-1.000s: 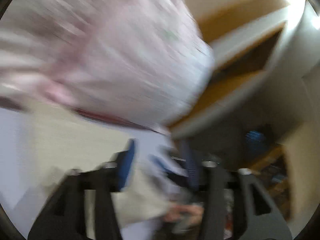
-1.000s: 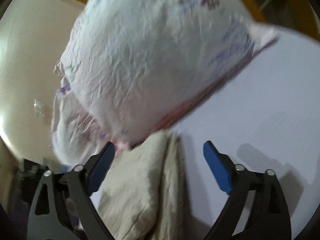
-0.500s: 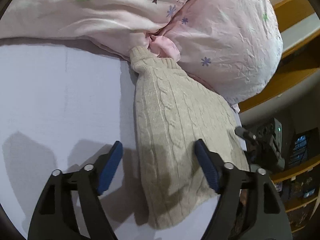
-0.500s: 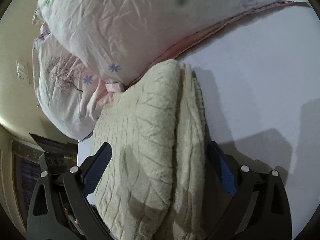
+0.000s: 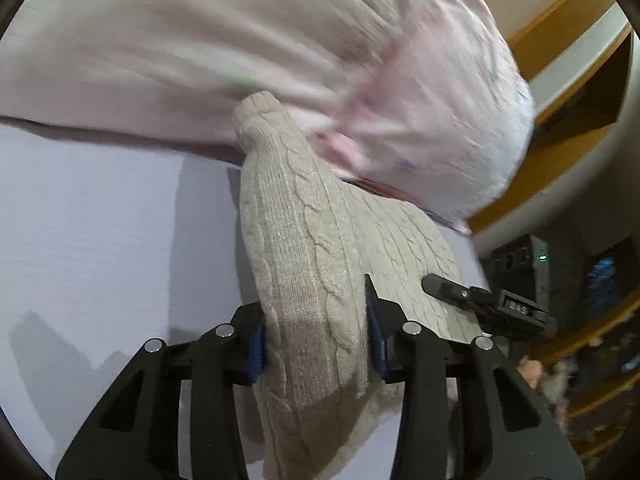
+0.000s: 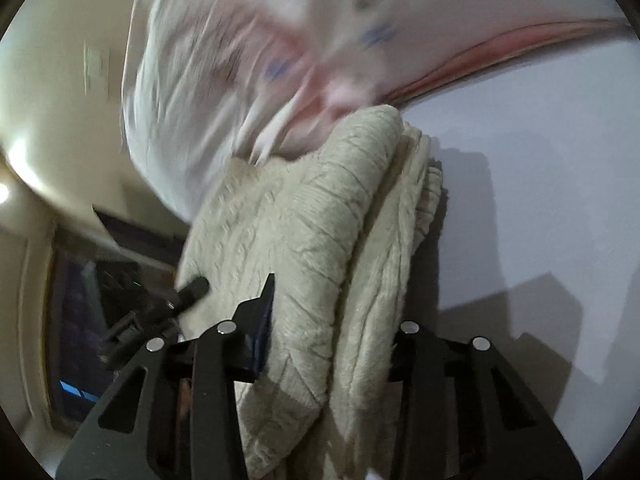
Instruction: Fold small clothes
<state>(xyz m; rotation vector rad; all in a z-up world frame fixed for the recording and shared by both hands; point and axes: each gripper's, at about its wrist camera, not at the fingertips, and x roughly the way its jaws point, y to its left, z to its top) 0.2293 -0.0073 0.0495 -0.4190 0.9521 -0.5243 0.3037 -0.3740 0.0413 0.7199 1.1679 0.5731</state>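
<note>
A folded cream cable-knit sweater (image 5: 320,248) lies on a pale lavender sheet (image 5: 100,220), its far end against a pink floral pillow (image 5: 320,60). My left gripper (image 5: 316,340) is shut on the near edge of the sweater, the knit bulging between its blue pads. In the right wrist view the same sweater (image 6: 320,232) shows as stacked folds, and my right gripper (image 6: 332,332) is shut on its thick near edge. The right pad is hidden by the fabric.
The pink pillow (image 6: 260,60) is blurred in both views. A wooden shelf unit (image 5: 580,60) stands past the bed's right edge. The other gripper's black tip (image 5: 452,288) shows beside the sweater. The lavender sheet (image 6: 540,180) extends to the right.
Both grippers have gone from open around the sweater to shut on its near edge. Both cameras have moved closer to the sweater, and the pillow is blurred again.
</note>
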